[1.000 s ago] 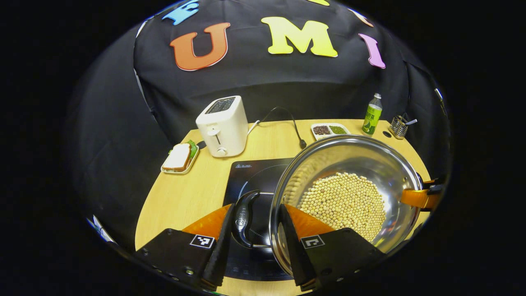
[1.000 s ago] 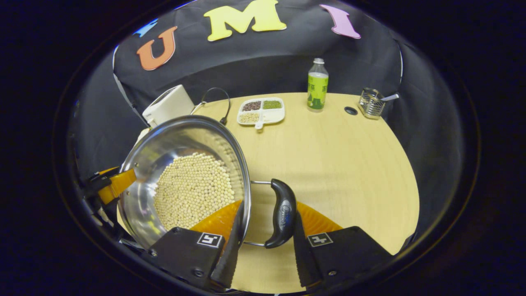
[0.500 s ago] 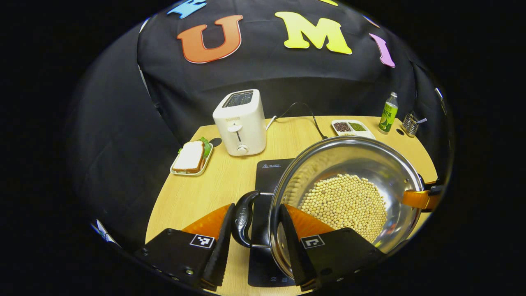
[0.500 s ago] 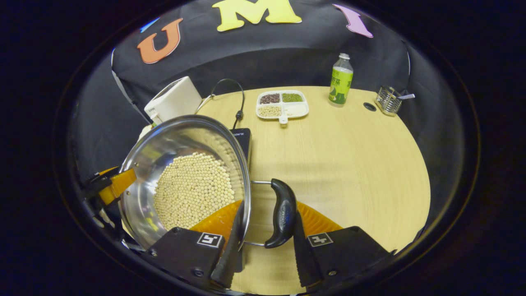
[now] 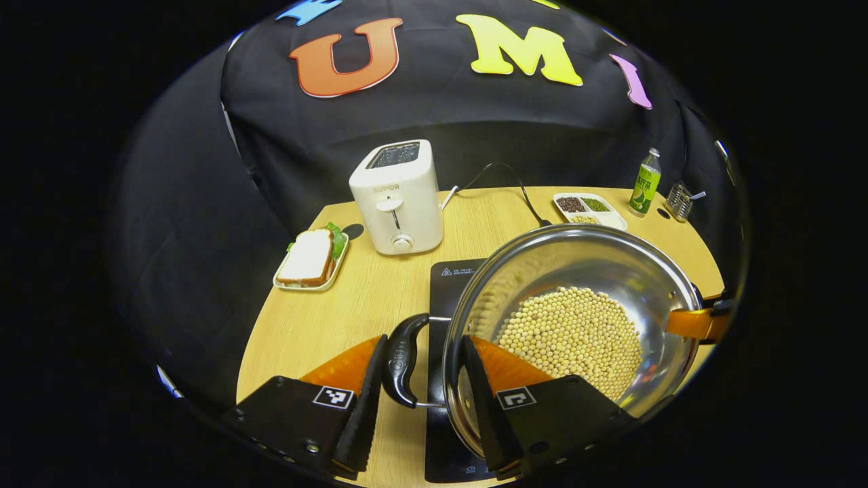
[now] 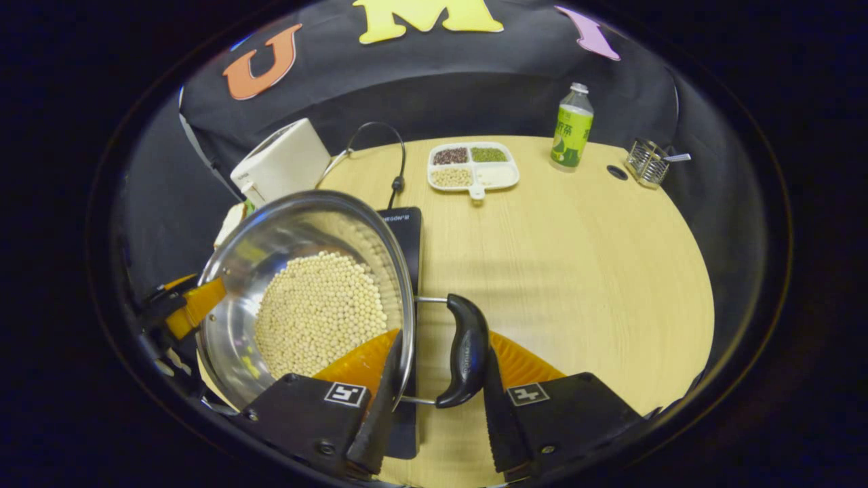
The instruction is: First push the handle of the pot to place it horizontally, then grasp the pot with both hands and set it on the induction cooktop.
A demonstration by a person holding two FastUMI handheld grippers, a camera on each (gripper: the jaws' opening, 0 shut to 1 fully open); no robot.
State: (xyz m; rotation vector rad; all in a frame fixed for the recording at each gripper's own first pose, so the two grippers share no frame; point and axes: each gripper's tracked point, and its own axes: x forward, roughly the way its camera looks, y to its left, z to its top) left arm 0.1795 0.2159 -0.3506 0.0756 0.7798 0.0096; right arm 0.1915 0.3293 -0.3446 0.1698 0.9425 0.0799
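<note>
A steel pot point(image 5: 576, 264) holding pale beans point(image 5: 569, 332) hangs over the black induction cooktop point(image 5: 451, 285), carried between both grippers. My left gripper point(image 5: 424, 339) is shut on the pot's left black handle point(image 5: 401, 359), one finger outside the handle and the other inside the rim. In the right gripper view, my right gripper point(image 6: 442, 342) is shut the same way on the right handle point(image 6: 464, 352), with the pot point(image 6: 285, 230) to its left and the cooktop point(image 6: 405, 230) showing past the rim. Each view shows the other gripper's finger at the pot's far side point(image 5: 692, 324) point(image 6: 193, 305).
On the round wooden table point(image 6: 576, 271) stand a white toaster point(image 5: 399, 196) with its cord, a sandwich on a small plate point(image 5: 308, 257), a divided tray of grains point(image 6: 473, 173), a green bottle point(image 6: 571, 127) and a wire holder point(image 6: 645, 163).
Both grippers have carried the pot leftward over the table. The cooktop has slid rightward in both views and now shows beside the pot's rim in the right gripper view.
</note>
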